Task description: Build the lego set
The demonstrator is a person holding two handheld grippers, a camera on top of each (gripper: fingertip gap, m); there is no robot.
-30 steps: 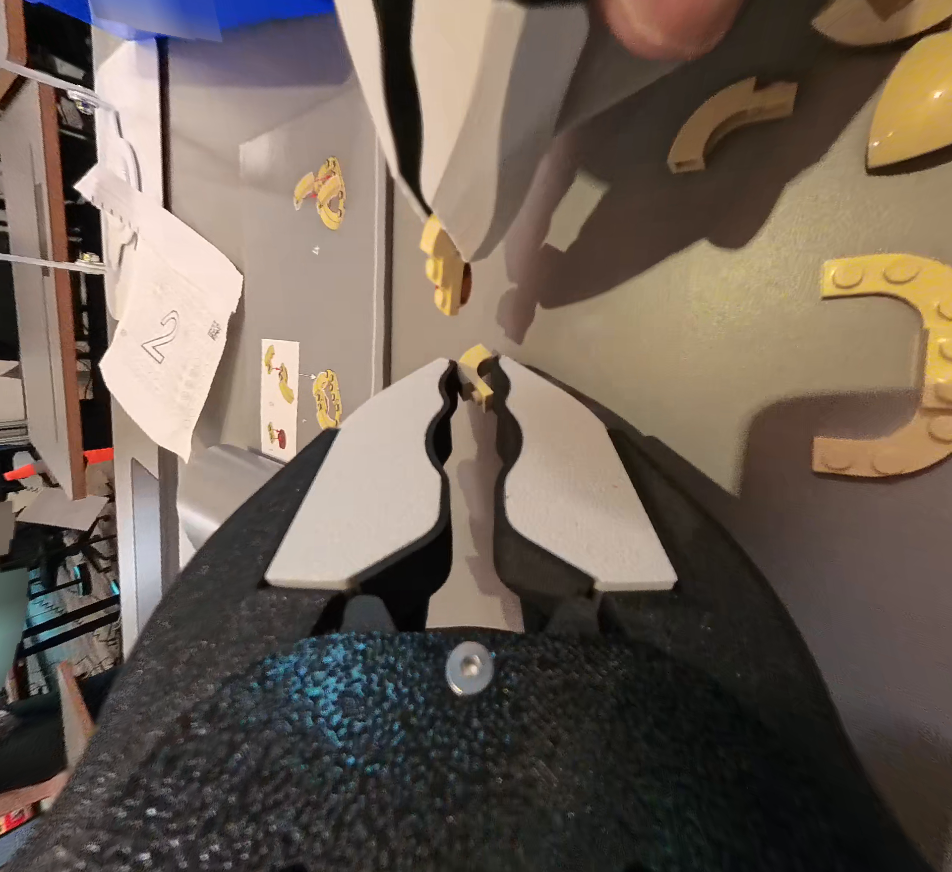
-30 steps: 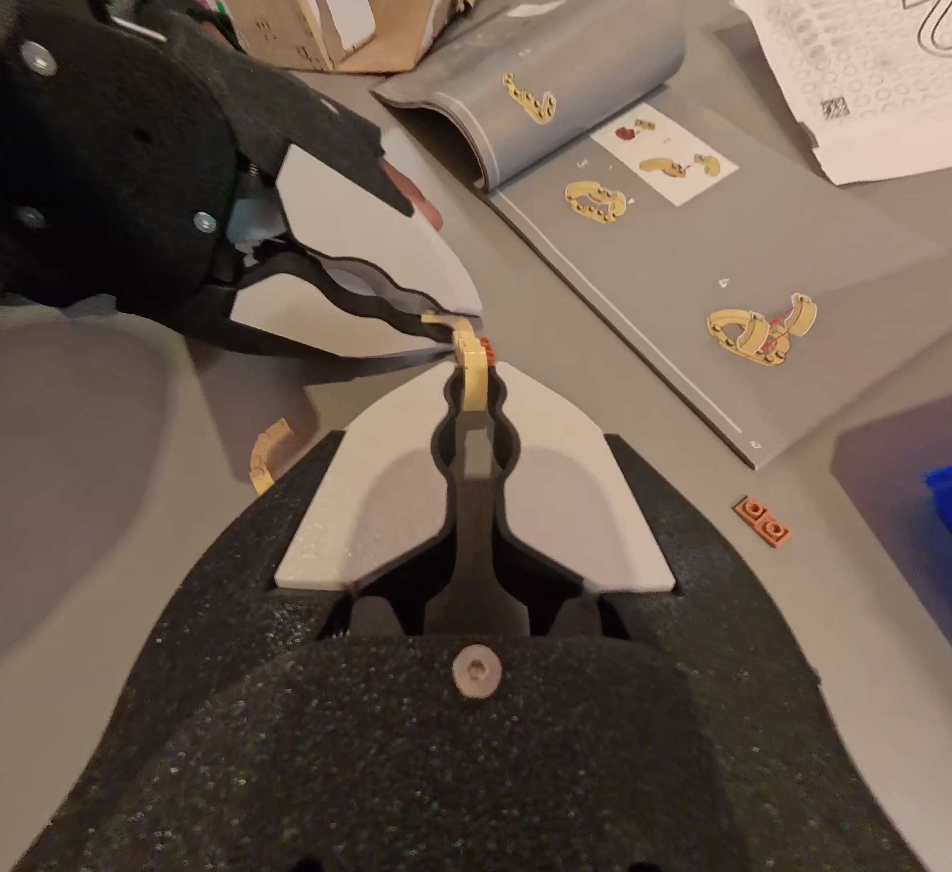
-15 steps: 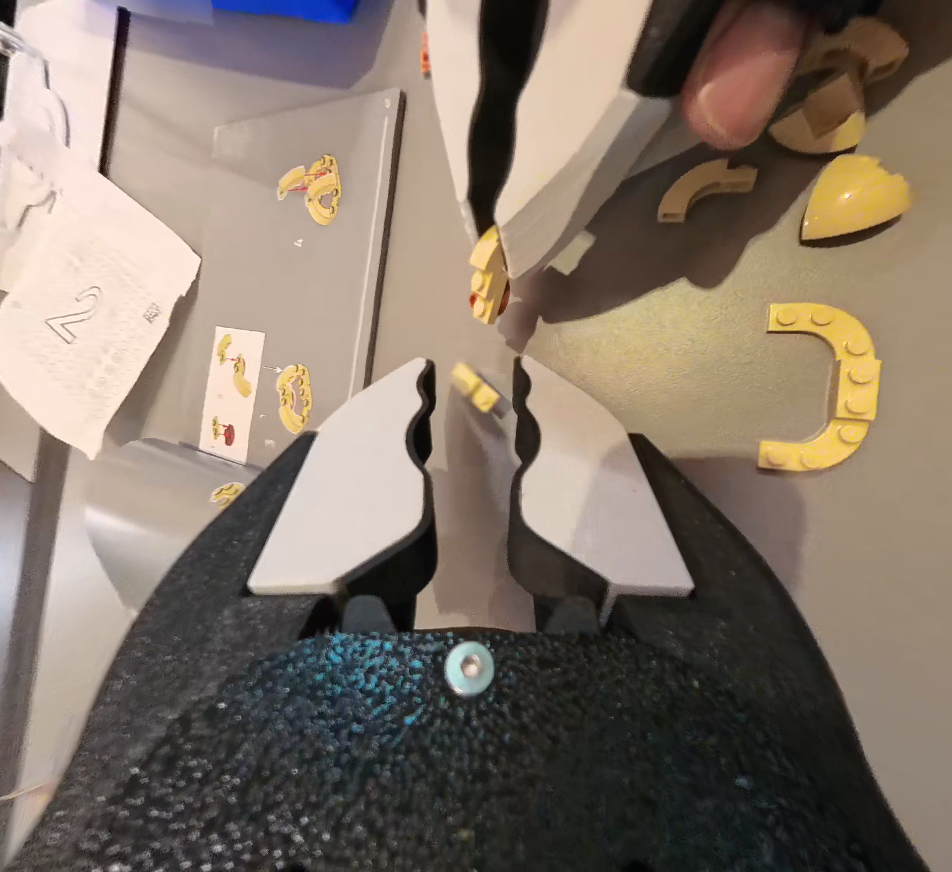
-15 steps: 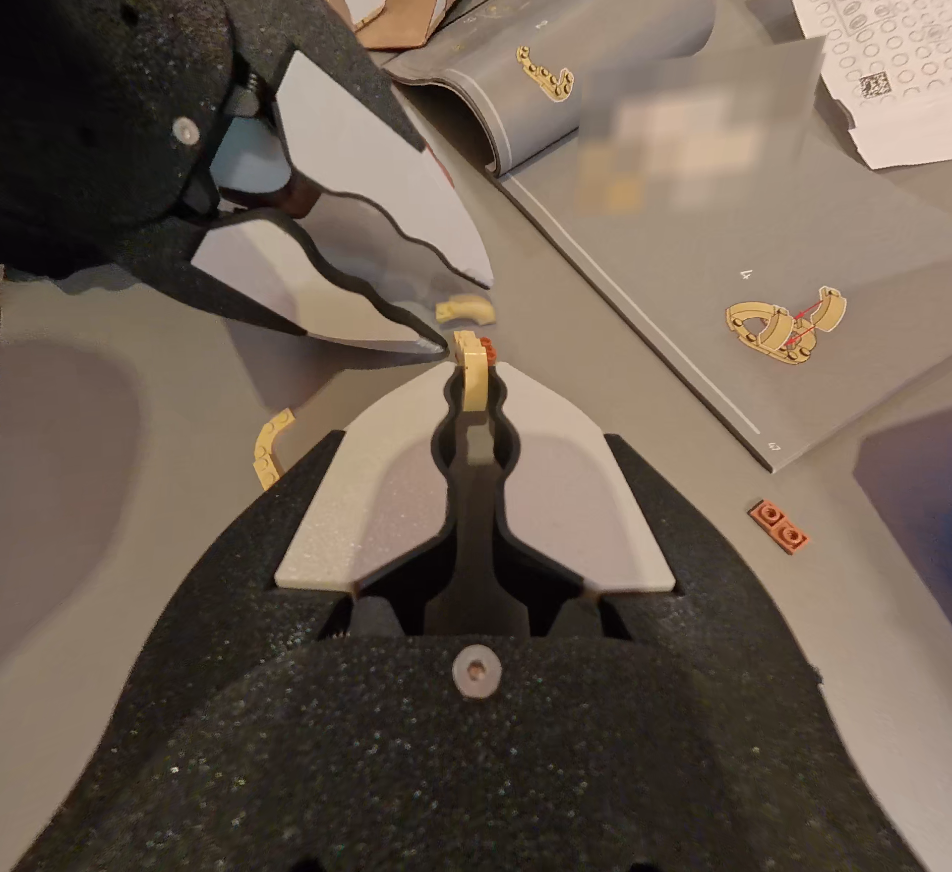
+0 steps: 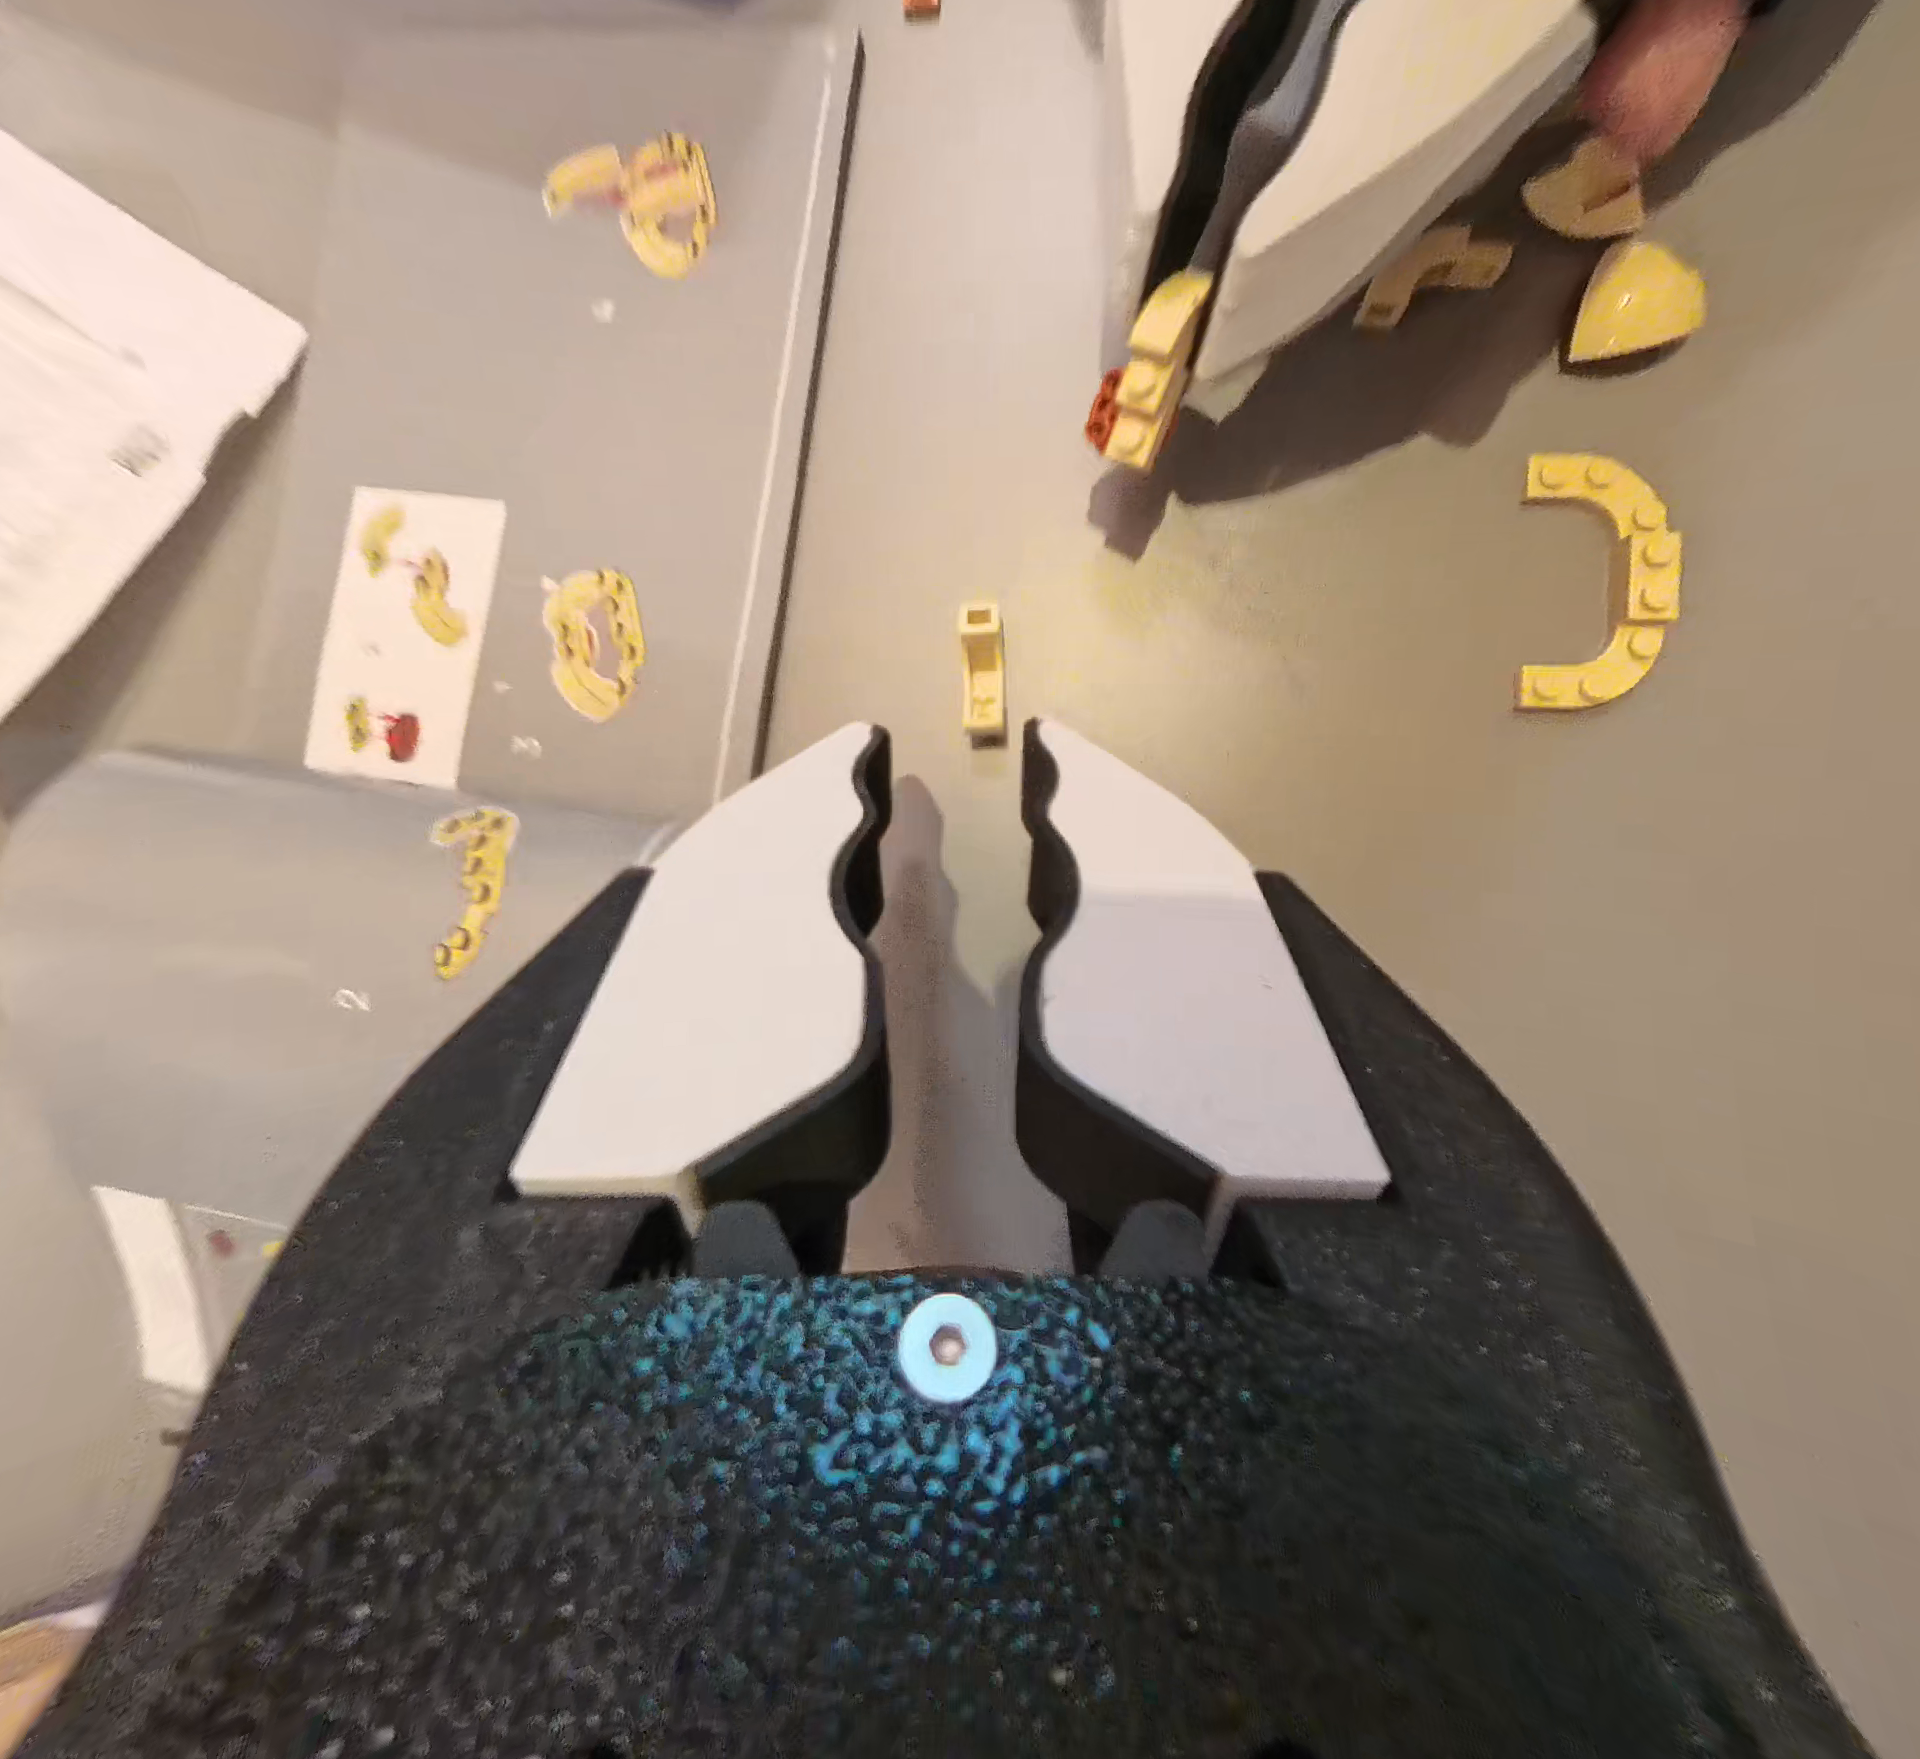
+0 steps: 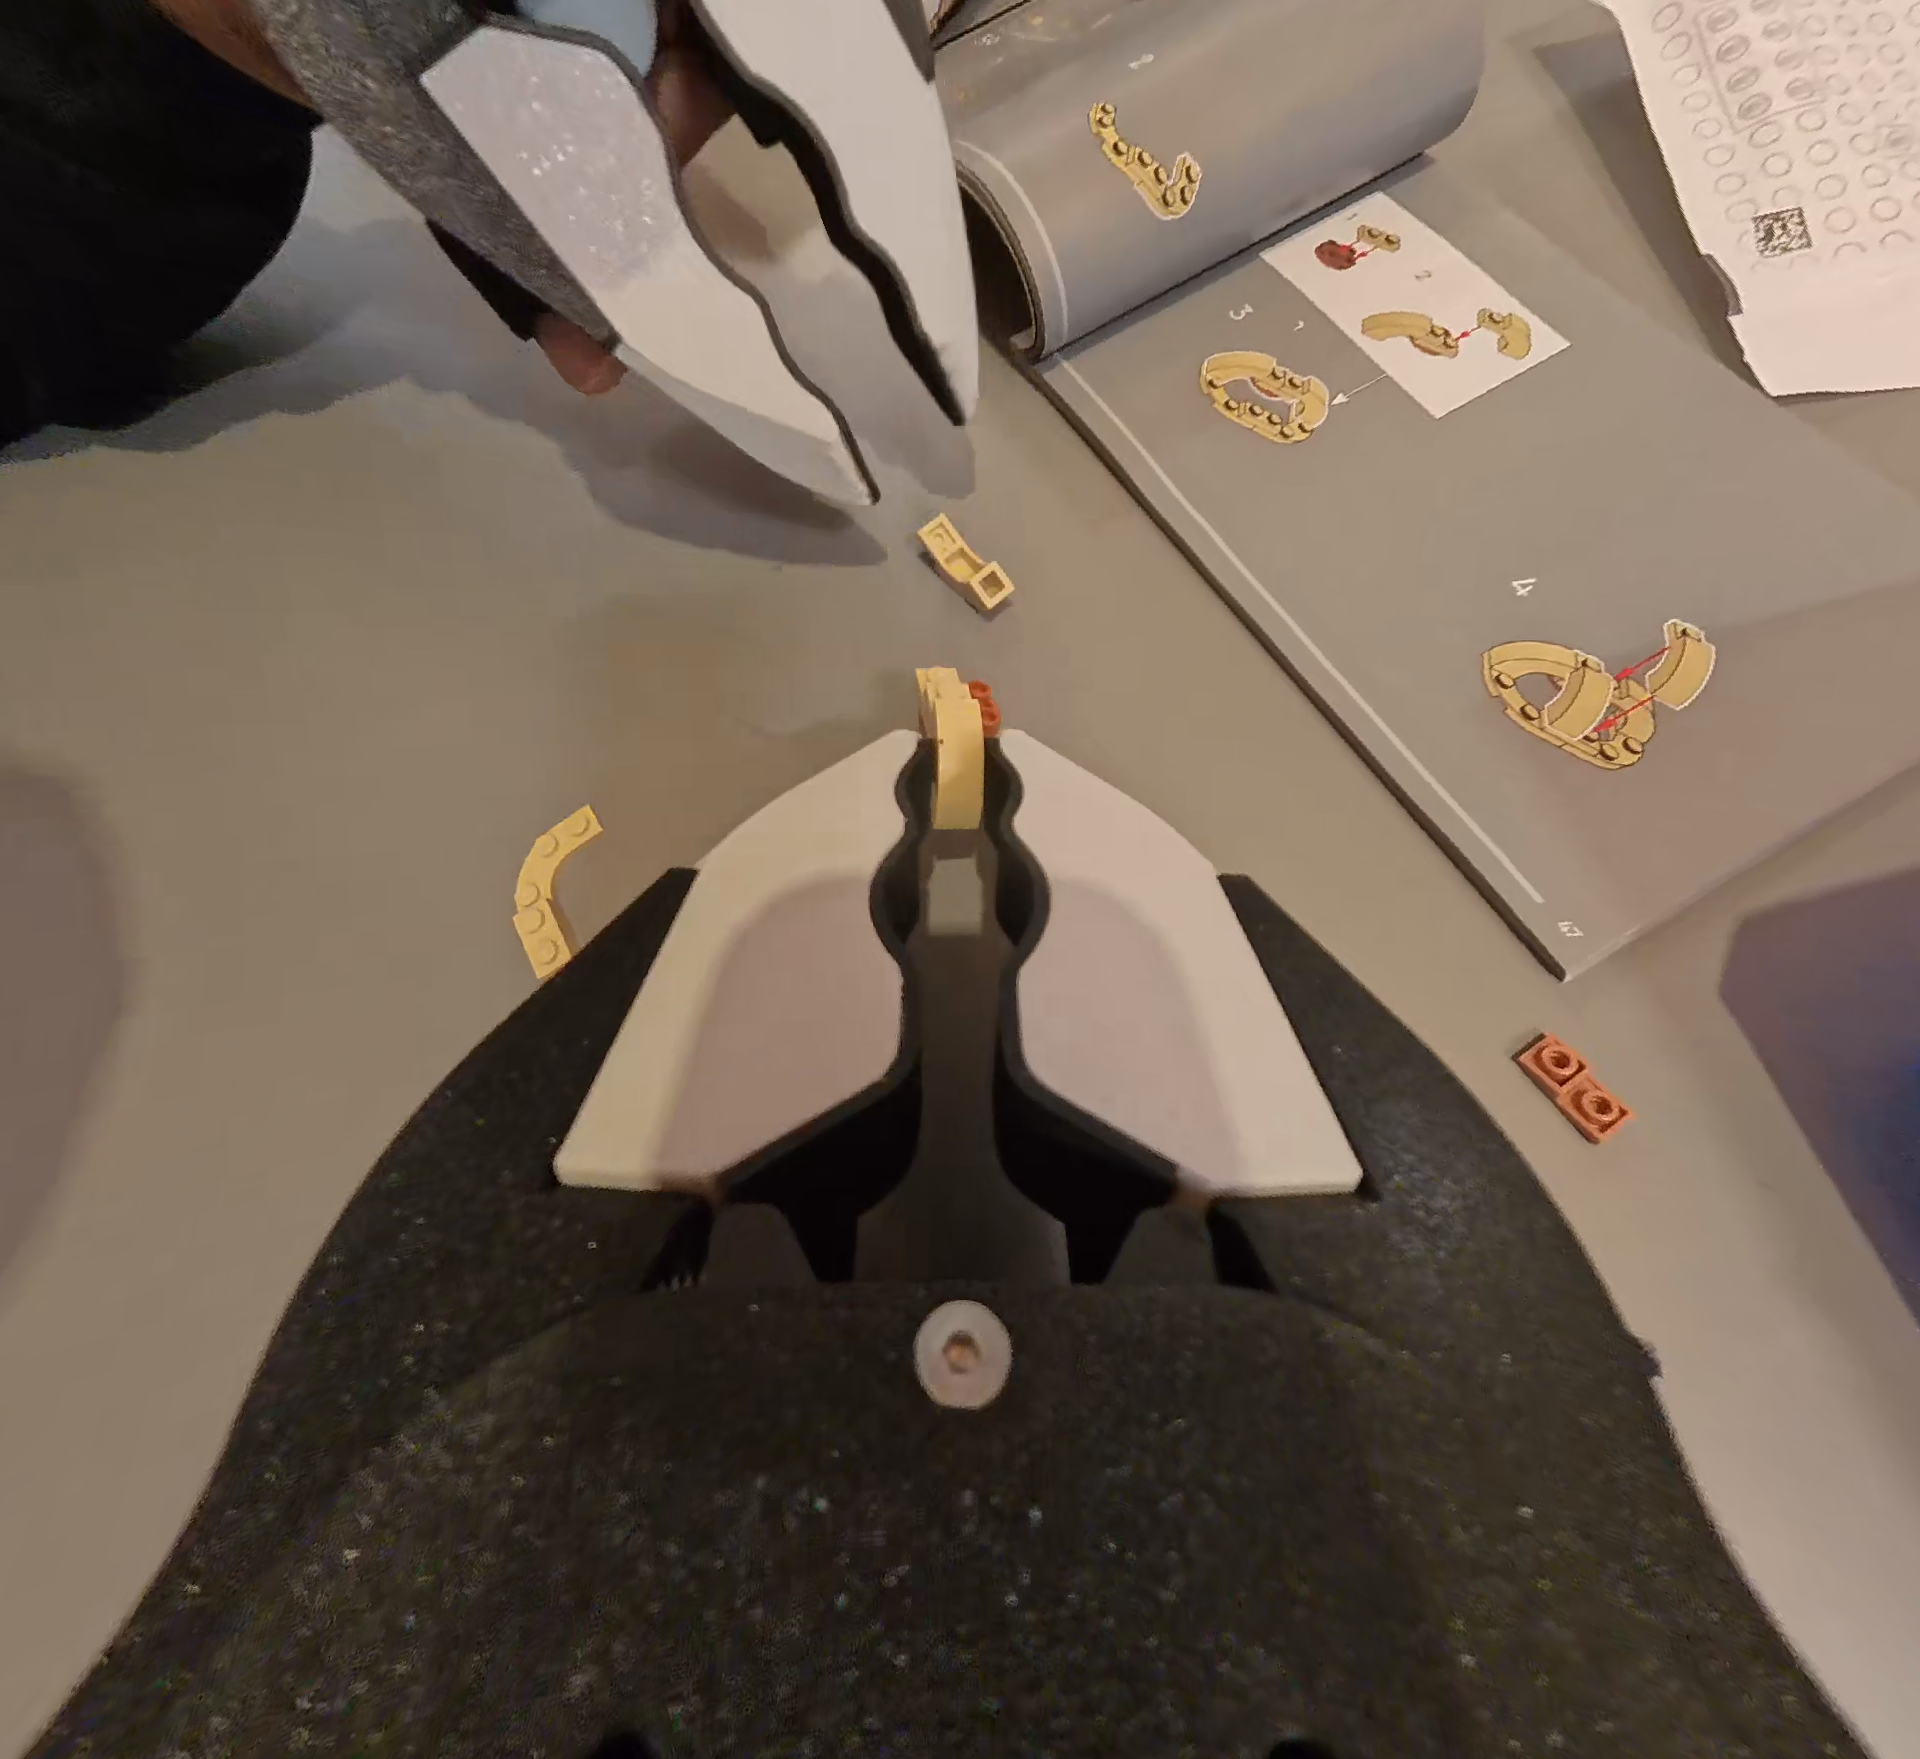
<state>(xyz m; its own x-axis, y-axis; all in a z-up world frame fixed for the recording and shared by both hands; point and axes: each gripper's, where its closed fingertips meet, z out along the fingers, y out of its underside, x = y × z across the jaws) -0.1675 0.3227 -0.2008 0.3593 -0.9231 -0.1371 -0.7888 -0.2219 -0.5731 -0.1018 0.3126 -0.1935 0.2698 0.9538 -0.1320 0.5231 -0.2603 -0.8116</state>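
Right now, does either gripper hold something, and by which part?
The right gripper pinches the tan assembly by its curved end; the studded end with a brown piece sticks out. The left gripper is open and empty.

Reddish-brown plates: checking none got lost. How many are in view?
2. One loose plate beside the booklet; one stuck plate on the tan assembly in the right gripper. Others may be hidden.

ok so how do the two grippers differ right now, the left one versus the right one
The left gripper is open and empty; the right gripper is shut on the tan lego assembly. The left gripper hangs over a small tan arch piece lying loose on the grey table just past its tips; the right gripper holds its piece clear of the table. Both have pale grey wavy-edged fingers on black bodies.
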